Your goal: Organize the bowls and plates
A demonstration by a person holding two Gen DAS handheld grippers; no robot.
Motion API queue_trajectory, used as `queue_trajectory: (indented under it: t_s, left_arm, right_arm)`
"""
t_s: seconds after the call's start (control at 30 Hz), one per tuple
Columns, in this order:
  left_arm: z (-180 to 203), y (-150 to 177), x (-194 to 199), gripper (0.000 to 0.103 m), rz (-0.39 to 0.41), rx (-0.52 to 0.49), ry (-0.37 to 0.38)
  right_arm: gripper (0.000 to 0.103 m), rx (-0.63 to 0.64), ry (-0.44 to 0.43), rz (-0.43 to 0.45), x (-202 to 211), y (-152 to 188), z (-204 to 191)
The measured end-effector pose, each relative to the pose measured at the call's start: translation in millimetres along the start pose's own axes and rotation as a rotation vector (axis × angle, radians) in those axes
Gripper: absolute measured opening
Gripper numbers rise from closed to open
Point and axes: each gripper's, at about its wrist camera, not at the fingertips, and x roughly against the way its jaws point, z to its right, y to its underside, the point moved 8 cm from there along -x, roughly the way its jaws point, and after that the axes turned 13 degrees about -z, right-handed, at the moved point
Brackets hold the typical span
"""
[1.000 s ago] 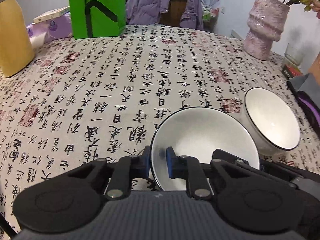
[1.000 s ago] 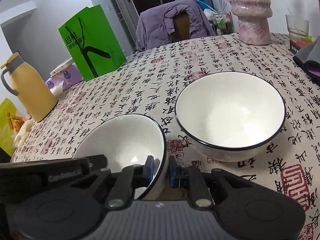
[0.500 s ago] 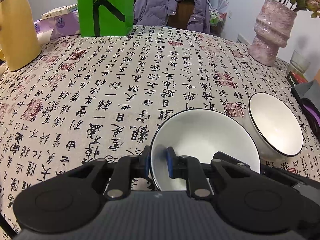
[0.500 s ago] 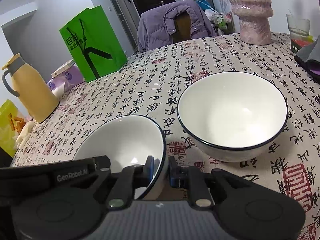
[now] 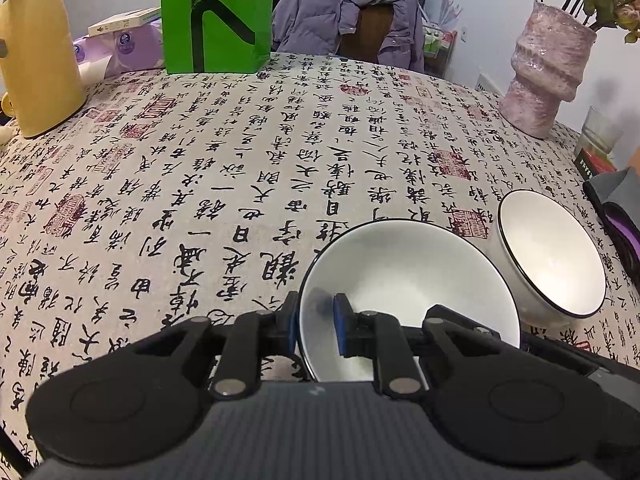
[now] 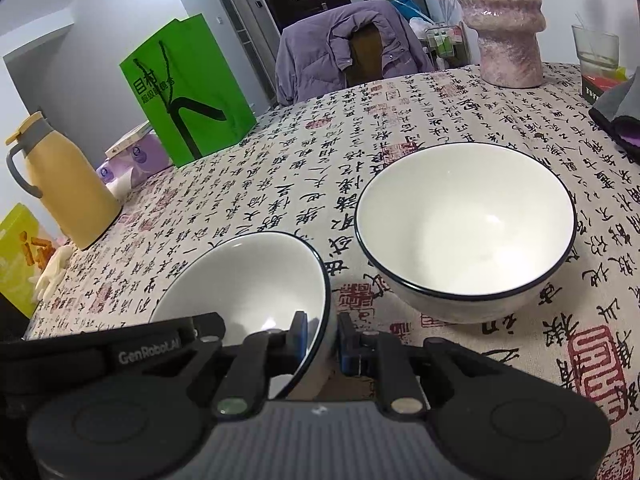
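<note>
Two white bowls with thin dark rims are on the calligraphy-print tablecloth. My left gripper (image 5: 316, 316) is shut on the left rim of the nearer bowl (image 5: 408, 288), one pad inside and one outside. The right gripper (image 6: 322, 336) is shut on the opposite rim of that same bowl (image 6: 248, 280), which is tilted. The second bowl (image 6: 464, 232) stands upright just to the right, apart from the held one; in the left wrist view this second bowl (image 5: 552, 256) is at the right edge. The left gripper's black body (image 6: 120, 352) shows in the right wrist view.
At the far side of the table are a green paper bag (image 5: 218, 12), a yellow thermos jug (image 6: 64, 188), purple tissue packs (image 5: 120, 46) and a pink vase (image 5: 548, 76). A glass (image 6: 596, 50) and dark cloth (image 6: 620, 108) sit at the right. A chair with a purple jacket (image 6: 348, 56) stands behind.
Both grippers keep their hold on the nearer bowl's rim. The left wrist view has shifted only slightly; the bowls stay where they were.
</note>
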Motion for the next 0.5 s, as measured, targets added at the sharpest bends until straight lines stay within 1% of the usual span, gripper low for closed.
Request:
queue_trajectory:
  t_s: [0.13, 0.5]
  left_arm:
    - [-0.9, -0.2, -1.7, 0.018, -0.007, 0.006, 0.01]
    - [-1.8, 0.0, -1.3, 0.019, -0.004, 0.008, 0.006]
  right_arm:
    - [0.015, 0.0, -0.001, -0.002, -0.5, 0.2, -0.4]
    - [0.015, 0.002, -0.013, 0.0, 0.0, 0.6, -1.8]
